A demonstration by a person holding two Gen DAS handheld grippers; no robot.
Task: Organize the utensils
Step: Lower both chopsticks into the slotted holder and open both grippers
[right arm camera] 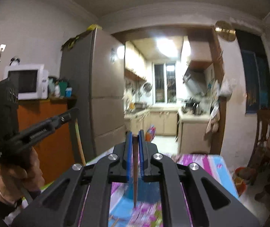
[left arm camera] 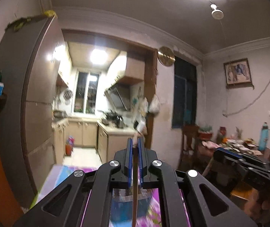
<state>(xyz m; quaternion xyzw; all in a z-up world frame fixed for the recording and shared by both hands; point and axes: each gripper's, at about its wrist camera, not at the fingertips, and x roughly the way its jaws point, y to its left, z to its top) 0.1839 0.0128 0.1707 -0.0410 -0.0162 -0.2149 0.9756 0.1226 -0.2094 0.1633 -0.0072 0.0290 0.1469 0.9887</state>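
Both grippers raised above the table, each pinching one thin stick.

Left gripper (left arm camera: 135,141): jaws pressed onto a thin brown stick (left arm camera: 134,179), probably a chopstick, that runs from the fingertips down through bottom center of the frame. Its top end pokes out just past the tips.

Right gripper (right arm camera: 135,134): jaws pinching a similar stick (right arm camera: 135,170). This one tapers to a point low center of the frame; the top end sits level with the tips.

Handling, as a judgement: both look light, stiff and slim, wood or bamboo. Smooth round shafts can pivot or slip between flat pads, so a hold near the thick end with the stick along the pads seems safest. Breakage unlikely.

Below each gripper lies a table (right arm camera: 201,162) with a purple and blue floral cloth. A blue shape (right arm camera: 144,191) under the right stick, bottom center, may be a holder; too blurred to say. A similar dark blue blur sits bottom center in the left view.

Hard to make out: heavy motion blur on the cloth and kitchen background. The left stick's lower end is cut off by the frame edge. Gripper bodies hide most of the tabletop, so other utensils cannot be seen. In the right view the other gripper shows at left center, side on, its tips hidden.
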